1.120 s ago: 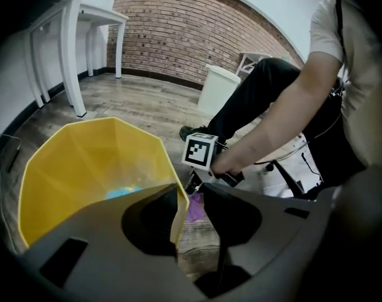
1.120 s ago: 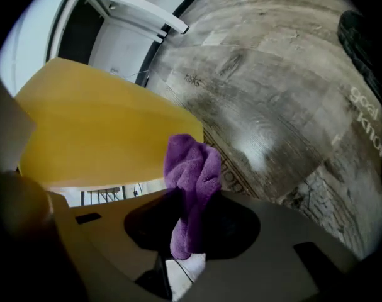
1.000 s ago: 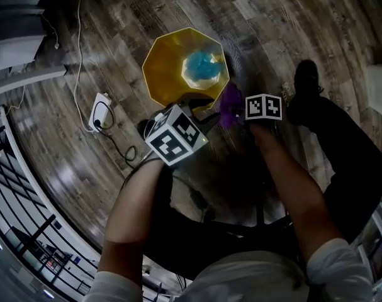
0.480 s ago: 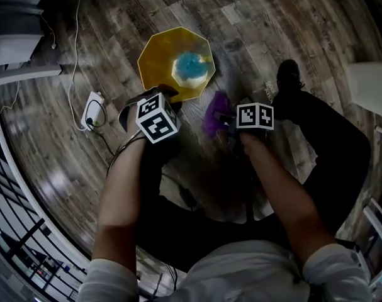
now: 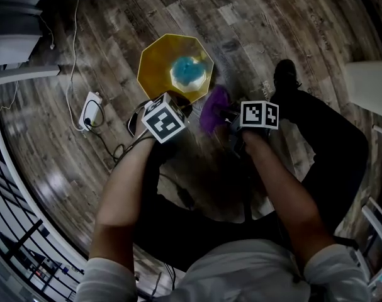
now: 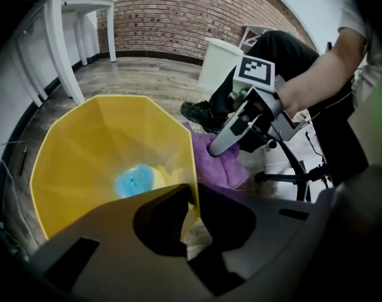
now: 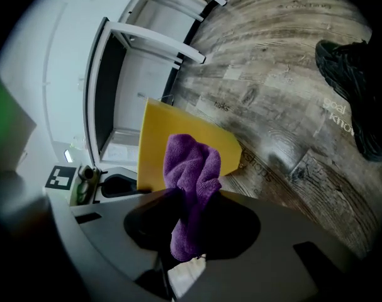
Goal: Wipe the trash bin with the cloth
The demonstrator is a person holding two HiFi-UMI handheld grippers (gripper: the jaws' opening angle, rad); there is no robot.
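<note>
Pinches, with the fingers of the left gripper (image 6: 191, 197), the near rim of the yellow many-sided plastic trash bin (image 6: 96, 150). Fingers just been closing, now narrow, one inside the thin wall and one outside, pressed on its edge. Points steeply down at that rim from above.

Clamps, in the fingers of the right gripper (image 7: 189, 200), the purple fluffy cloth (image 7: 191, 165), bunched up, with a puff standing beyond the fingertips and a short tail hanging below them. Hangs the cloth clear of the floor, just beside the bin's outer wall at the corner next to the left gripper; touching the wall or not, cannot tell.

Further out: bin upright on the grey-brown wooden plank floor (image 7: 291, 93), mouth open upward, right in front of the person's knees. At the bottom of the bin, a pale blue patch (image 6: 134, 181), too blurred to name. Right of the bin, past the cloth, a black shoe (image 7: 357, 87) flat on the planks. Left of the bin in the head view, a white power strip (image 5: 93, 109) with a thin cable trailing over the floor. Beyond, in the left gripper view, white furniture legs (image 6: 55, 43) at the left, a white box-shaped container (image 6: 219, 61) behind the shoe, and a red brick wall (image 6: 178, 11) at the back.
</note>
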